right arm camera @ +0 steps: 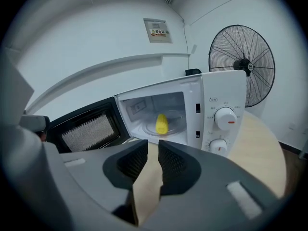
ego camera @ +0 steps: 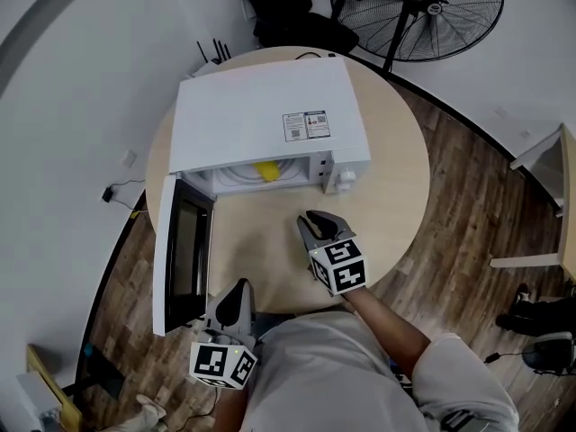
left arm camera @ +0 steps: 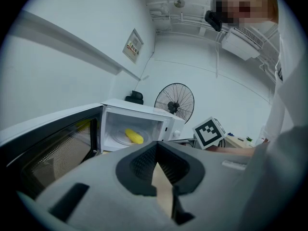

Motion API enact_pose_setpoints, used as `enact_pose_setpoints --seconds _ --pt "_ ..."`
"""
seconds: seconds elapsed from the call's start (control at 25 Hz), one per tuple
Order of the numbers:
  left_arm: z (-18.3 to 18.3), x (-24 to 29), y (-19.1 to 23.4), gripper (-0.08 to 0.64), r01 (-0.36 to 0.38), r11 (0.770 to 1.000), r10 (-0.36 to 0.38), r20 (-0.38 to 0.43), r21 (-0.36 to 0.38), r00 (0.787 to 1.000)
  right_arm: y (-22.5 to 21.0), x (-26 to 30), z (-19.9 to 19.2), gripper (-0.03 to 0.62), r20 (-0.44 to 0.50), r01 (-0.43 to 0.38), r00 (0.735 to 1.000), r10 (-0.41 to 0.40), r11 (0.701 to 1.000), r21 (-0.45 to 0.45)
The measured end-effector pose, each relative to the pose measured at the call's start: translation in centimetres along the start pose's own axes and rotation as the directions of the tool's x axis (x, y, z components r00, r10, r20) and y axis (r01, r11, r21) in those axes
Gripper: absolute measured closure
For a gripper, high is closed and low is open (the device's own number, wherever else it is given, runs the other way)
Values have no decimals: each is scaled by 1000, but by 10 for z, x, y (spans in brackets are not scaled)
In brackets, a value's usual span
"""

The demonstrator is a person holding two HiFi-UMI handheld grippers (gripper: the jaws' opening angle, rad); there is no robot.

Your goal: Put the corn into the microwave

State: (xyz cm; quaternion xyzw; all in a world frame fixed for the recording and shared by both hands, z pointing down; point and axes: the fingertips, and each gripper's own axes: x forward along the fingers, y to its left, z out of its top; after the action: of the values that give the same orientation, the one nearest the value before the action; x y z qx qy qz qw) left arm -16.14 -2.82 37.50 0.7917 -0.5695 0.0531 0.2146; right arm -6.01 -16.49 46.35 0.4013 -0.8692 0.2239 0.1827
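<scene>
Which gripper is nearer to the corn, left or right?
Right. The right gripper is over the table, in front of the corn; the left gripper is farther back, by the open door's end.

1. We are seeing the corn [right arm camera: 161, 123], a short yellow cob, lying on its side on the glass turntable [right arm camera: 175, 125] inside the cavity, near the plate's middle.
2. We are looking at the microwave [ego camera: 270, 115], a white box sitting on a round, pale wooden table [ego camera: 396, 178], with two white dials [right arm camera: 225, 118] stacked on its front panel.
3. We are finding its door [ego camera: 180, 255], dark-windowed with a white frame, standing wide open, swung out past the table's edge.
</scene>
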Motion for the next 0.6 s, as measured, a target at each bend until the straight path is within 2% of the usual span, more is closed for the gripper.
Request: enact_pose_setpoints --seconds 0.6 --pt "-10 -5 9 572 -19 1000 19 -3 -21 1000 10 -29 -21 541 -24 -1 1000 1 1000 17"
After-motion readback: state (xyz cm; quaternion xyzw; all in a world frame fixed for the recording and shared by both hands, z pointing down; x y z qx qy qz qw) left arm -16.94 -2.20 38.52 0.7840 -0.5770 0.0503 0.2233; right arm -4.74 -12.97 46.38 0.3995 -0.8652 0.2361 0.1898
